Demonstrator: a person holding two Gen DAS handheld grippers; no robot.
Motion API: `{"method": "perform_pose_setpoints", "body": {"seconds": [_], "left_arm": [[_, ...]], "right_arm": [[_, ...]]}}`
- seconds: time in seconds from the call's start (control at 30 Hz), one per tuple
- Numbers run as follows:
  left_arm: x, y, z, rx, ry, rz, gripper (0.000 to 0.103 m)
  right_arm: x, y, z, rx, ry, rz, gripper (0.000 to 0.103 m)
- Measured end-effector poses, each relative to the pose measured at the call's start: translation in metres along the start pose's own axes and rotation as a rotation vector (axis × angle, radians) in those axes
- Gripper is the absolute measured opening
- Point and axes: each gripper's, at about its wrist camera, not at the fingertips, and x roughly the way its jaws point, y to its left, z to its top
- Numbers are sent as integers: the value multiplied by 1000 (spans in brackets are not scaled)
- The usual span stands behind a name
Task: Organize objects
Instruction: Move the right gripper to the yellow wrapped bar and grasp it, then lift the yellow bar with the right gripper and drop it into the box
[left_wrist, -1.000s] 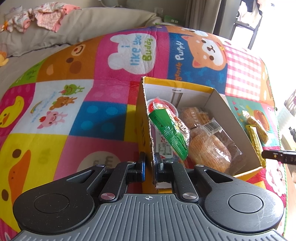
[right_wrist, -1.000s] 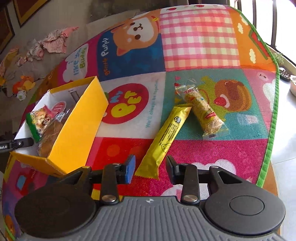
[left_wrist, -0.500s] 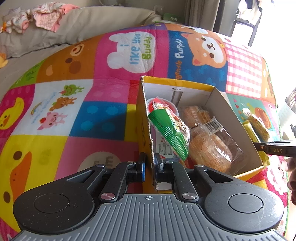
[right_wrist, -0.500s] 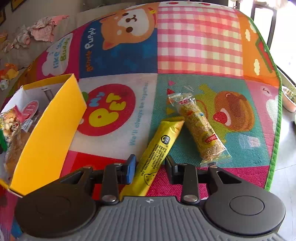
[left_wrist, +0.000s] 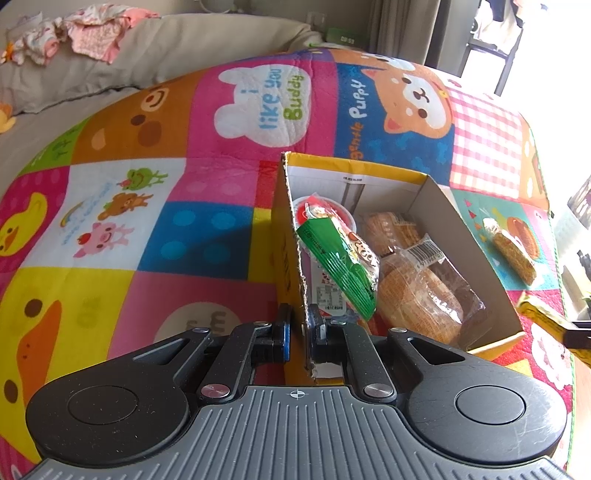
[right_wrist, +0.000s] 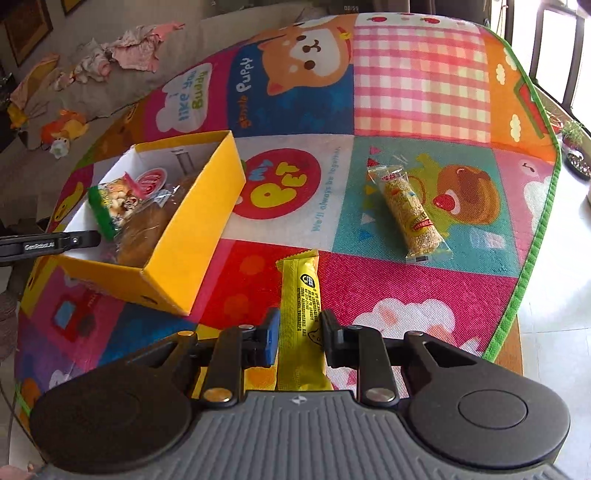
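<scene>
Left claw (left_wrist: 298, 328) pinches the box (left_wrist: 293, 236) wall edge; right claw (right_wrist: 298, 332) pinches the yellow bar (right_wrist: 301, 317) over open mat (right_wrist: 417, 85).

Yellow bar (right_wrist: 302, 325) – near end hidden under the right gripper (right_wrist: 298, 338) body, bread loaf (left_wrist: 424, 295) partly behind the green packet (left_wrist: 338, 266), small print unreadable

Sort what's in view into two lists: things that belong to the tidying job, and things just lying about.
Job:
- yellow box, wall clamped by left gripper
- yellow snack bar, gripped by right gripper
- sesame bar on the play mat
- green snack bag, bread, already boxed

Lying about:
- pink clothes
- soft toy
</scene>
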Motion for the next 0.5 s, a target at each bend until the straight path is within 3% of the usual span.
{"method": "perform_pose_setpoints", "body": {"seconds": [0.3, 0.5], "left_arm": [[0, 0, 0, -1, -1, -2, 11], [0, 0, 0, 0, -2, -1, 11]], "right_arm": [[-66, 38, 2, -97, -116, 109, 23], [-103, 56, 21, -140, -259, 147, 23]]}}
